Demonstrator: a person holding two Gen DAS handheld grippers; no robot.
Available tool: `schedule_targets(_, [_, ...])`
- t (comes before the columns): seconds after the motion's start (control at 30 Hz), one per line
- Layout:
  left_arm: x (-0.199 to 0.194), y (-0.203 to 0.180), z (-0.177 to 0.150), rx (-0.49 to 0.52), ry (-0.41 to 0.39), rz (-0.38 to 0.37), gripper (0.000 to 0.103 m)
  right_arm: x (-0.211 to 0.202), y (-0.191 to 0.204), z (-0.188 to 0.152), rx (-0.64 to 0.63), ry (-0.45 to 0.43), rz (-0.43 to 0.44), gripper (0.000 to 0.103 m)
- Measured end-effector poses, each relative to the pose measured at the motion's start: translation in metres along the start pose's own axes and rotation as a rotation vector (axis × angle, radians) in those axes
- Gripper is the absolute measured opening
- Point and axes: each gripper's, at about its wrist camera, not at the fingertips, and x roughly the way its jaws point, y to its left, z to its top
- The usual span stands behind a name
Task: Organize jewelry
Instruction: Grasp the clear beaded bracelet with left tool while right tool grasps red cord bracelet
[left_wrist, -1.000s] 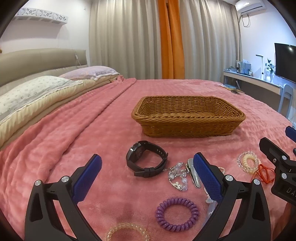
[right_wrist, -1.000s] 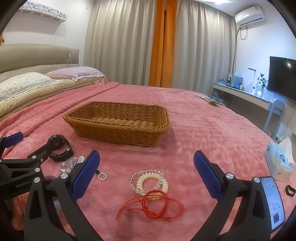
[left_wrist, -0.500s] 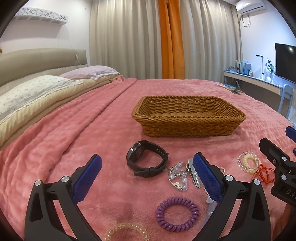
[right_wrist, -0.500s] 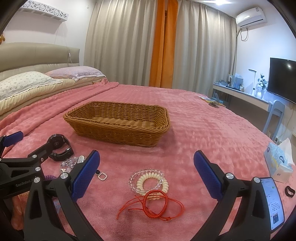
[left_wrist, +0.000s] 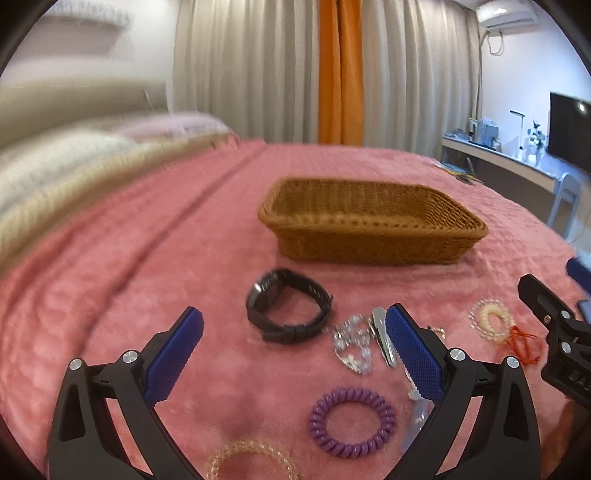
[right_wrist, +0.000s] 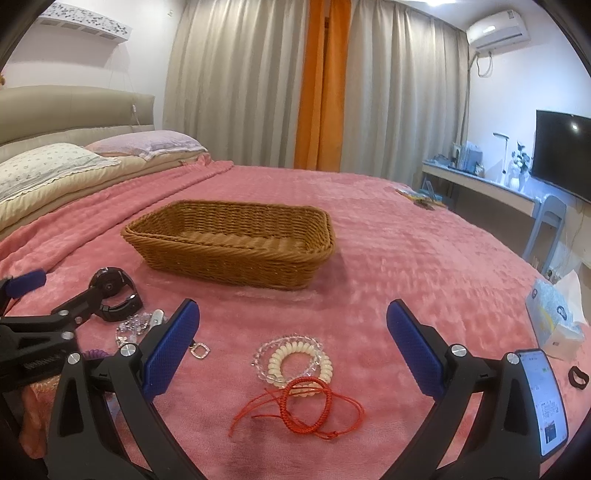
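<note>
Left gripper hovering spread wide near watch, right gripper gaping empty over red cord, basket sitting beyond

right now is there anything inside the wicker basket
Nothing shows inside the wicker basket: the right wrist view reveals only bare woven floor and far wall. The strip of floor behind its near wall is hidden, so that part cannot be checked.

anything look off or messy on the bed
The red cord bracelet sprawls with loose strands over the cream coil band. The wicker basket appears empty; all the jewelry lies scattered on the blanket.
</note>
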Motion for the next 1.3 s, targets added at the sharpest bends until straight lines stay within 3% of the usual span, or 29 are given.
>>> schedule_targets(0.1, [-0.004, 0.021, 0.003, -0.047, 0.072, -0.101, 0.095, 0.003, -0.012, 0.002, 0.046, 0.047, -0.008, 0.096])
schedule_targets(0.3, [-0.017, 0.065, -0.007, -0.106, 0.187, -0.167, 0.095, 0.011, -0.036, 0.000, 0.077, 0.194, 0.037, 0.091])
schedule_targets(0.43, [-0.020, 0.081, -0.028, -0.161, 0.267, -0.219, 0.095, 0.007, -0.041, -0.015, 0.050, 0.271, 0.061, 0.078])
schedule_targets(0.67, [-0.025, 0.066, -0.044, -0.072, 0.309, -0.147, 0.079, -0.011, -0.055, -0.041, 0.028, 0.355, 0.065, 0.049])
schedule_targets(0.83, [-0.026, 0.064, -0.041, -0.064, 0.304, -0.155, 0.064, -0.008, -0.060, -0.043, 0.039, 0.381, 0.088, 0.038])
schedule_targets(0.9, [-0.023, 0.063, -0.042, -0.053, 0.311, -0.147, 0.057, -0.004, -0.060, -0.038, 0.055, 0.386, 0.116, 0.038])
schedule_targets(0.97, [-0.021, 0.061, -0.044, -0.044, 0.315, -0.135, 0.055, 0.002, -0.057, -0.033, 0.064, 0.397, 0.140, 0.038])
schedule_targets(1.2, [-0.021, 0.053, -0.047, 0.013, 0.313, -0.099, 0.051, 0.037, -0.039, -0.033, 0.030, 0.466, 0.078, 0.037])
schedule_targets(1.3, [-0.020, 0.049, -0.049, 0.044, 0.306, -0.070, 0.042, 0.040, -0.036, -0.036, 0.010, 0.473, 0.098, 0.014])
